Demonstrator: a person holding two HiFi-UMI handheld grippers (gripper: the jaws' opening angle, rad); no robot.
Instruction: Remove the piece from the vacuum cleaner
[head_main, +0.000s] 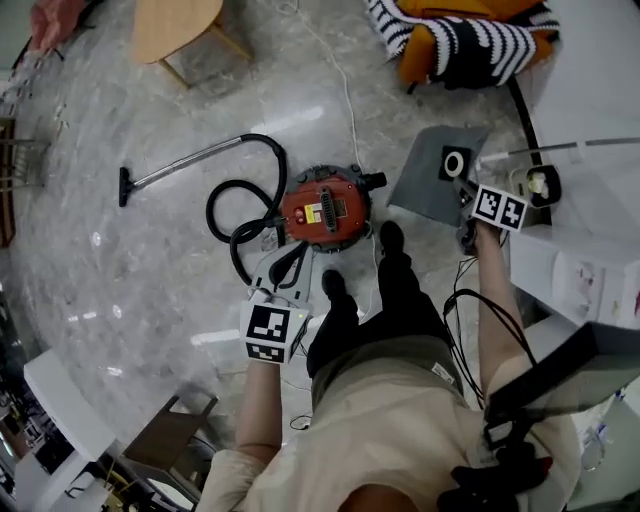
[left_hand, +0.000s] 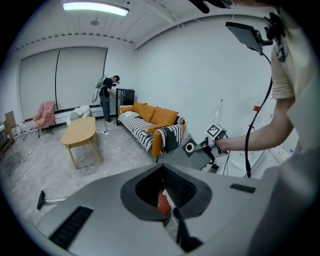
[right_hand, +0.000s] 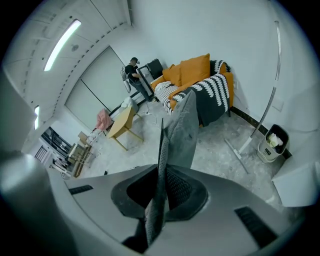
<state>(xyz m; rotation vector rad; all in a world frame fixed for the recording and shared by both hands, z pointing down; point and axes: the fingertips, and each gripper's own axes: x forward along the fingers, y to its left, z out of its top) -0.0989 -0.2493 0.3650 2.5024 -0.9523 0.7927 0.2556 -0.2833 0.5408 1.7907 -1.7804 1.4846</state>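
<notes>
The red canister vacuum cleaner (head_main: 325, 208) sits on the marble floor, and its black hose (head_main: 232, 195) curls to the left. My left gripper (head_main: 283, 262) hangs just in front of the vacuum with its jaws apart and nothing gripped. In the left gripper view only a red sliver of the vacuum (left_hand: 162, 204) shows between the jaws of the left gripper (left_hand: 165, 200). My right gripper (head_main: 462, 186) is shut on a flat grey dust bag piece (head_main: 430, 172) with a white ring. It holds the piece up, clear of the vacuum to the right. The piece (right_hand: 182, 132) rises edge-on from the right gripper (right_hand: 160, 195).
The metal wand with its floor nozzle (head_main: 123, 186) lies to the left. A wooden table (head_main: 172, 25) is at the back. An orange sofa with a striped blanket (head_main: 470, 35) is at the back right, and a white counter (head_main: 590, 150) at the right. The person's feet (head_main: 390, 240) stand beside the vacuum, and another person (left_hand: 106, 97) stands far off.
</notes>
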